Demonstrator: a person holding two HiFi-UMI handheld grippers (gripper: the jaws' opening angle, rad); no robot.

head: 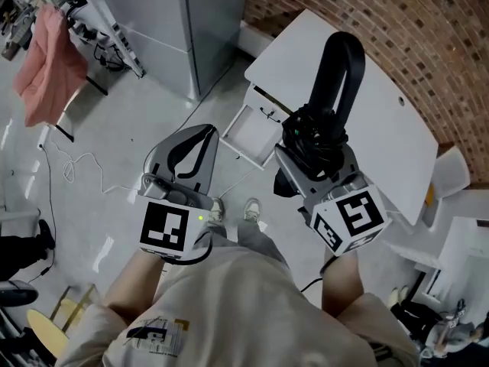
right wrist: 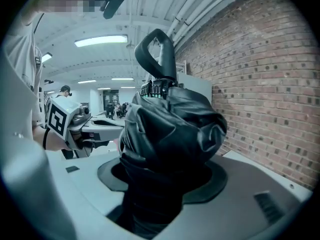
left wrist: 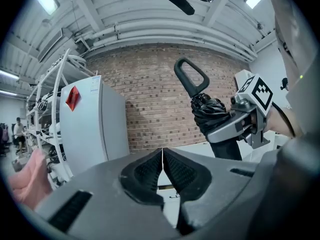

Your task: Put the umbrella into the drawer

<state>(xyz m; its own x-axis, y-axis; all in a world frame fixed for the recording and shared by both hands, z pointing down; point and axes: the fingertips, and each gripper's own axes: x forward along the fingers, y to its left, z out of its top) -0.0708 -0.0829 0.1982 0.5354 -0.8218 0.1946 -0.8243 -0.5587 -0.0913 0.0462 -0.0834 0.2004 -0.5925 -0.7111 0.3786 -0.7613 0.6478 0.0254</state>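
The right gripper (head: 309, 157) rides closest under me, its jaws clamped round the bunched black canopy of a folded umbrella (right wrist: 170, 129). The looped handle sticks out past the fingertips, up and ahead. The left gripper (left wrist: 162, 166) is beside it with its jaws pressed together and nothing between them.

So the pick-up is done, by my reading: the umbrella is in a firm-looking grip and carried in the air. The drawer (head: 246, 132) is already pulled out of the white desk (head: 367, 113) against the brick wall. In the head view it shows between my two grippers, well below them, and the part of its inside that I can see looks bare.

What is left is the placing itself. I have to bring the umbrella down over the open drawer, lay it inside so the handle clears the rim, and let go. I judge the task roughly half done.
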